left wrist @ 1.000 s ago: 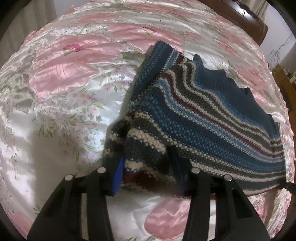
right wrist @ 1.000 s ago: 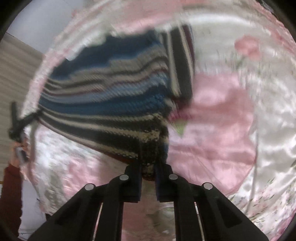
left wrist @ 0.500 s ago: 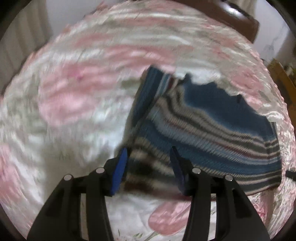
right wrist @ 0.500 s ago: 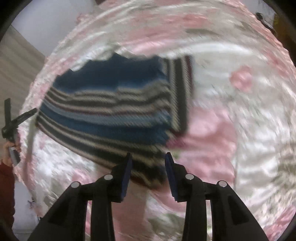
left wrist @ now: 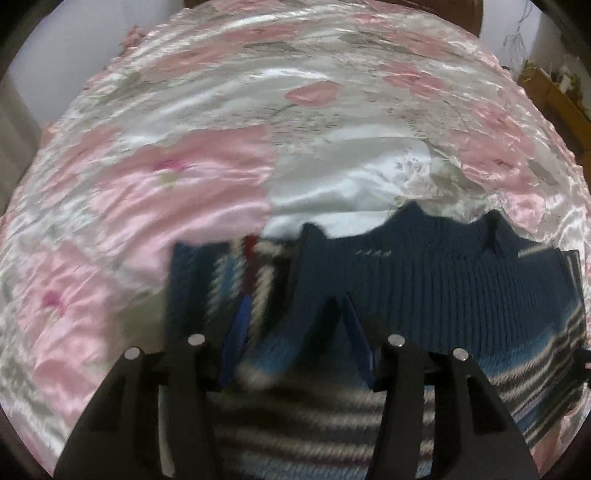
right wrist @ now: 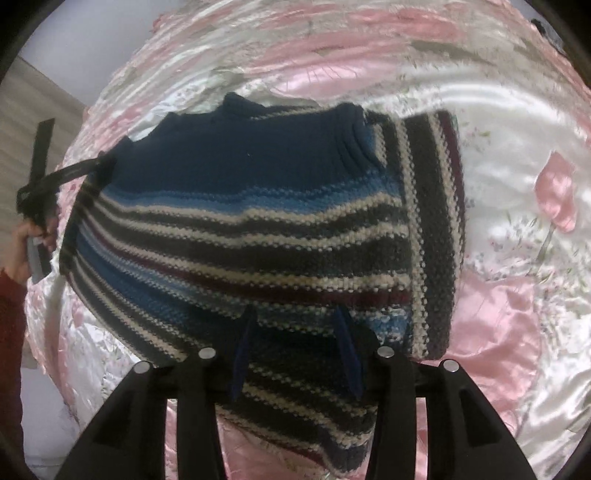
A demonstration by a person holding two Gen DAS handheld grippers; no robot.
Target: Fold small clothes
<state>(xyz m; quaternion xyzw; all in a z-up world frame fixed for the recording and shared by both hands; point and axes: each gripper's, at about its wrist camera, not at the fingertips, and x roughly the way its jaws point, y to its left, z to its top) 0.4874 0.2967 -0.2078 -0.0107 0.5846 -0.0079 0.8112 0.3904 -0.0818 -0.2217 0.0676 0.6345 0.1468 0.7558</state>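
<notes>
A striped knit sweater (right wrist: 258, 221) lies flat on a bed with a shiny pink floral bedspread (right wrist: 517, 206), one sleeve folded across its edge at 3 o'clock in the right wrist view. The right tool (right wrist: 295, 343) sits over the sweater's lower stripes, jaws apart and holding nothing. The left tool (left wrist: 295, 332) hangs above the navy upper part near the collar (left wrist: 406, 229), jaws likewise spread; that view is blurred. A hand (right wrist: 22, 254) shows at 9 o'clock.

A glossy white satin bedspread (left wrist: 332, 184) printed with large pink flowers covers the bed, with a dark wooden headboard (left wrist: 476, 22) at its far edge and yellowish wooden furniture (left wrist: 554, 92) beside it.
</notes>
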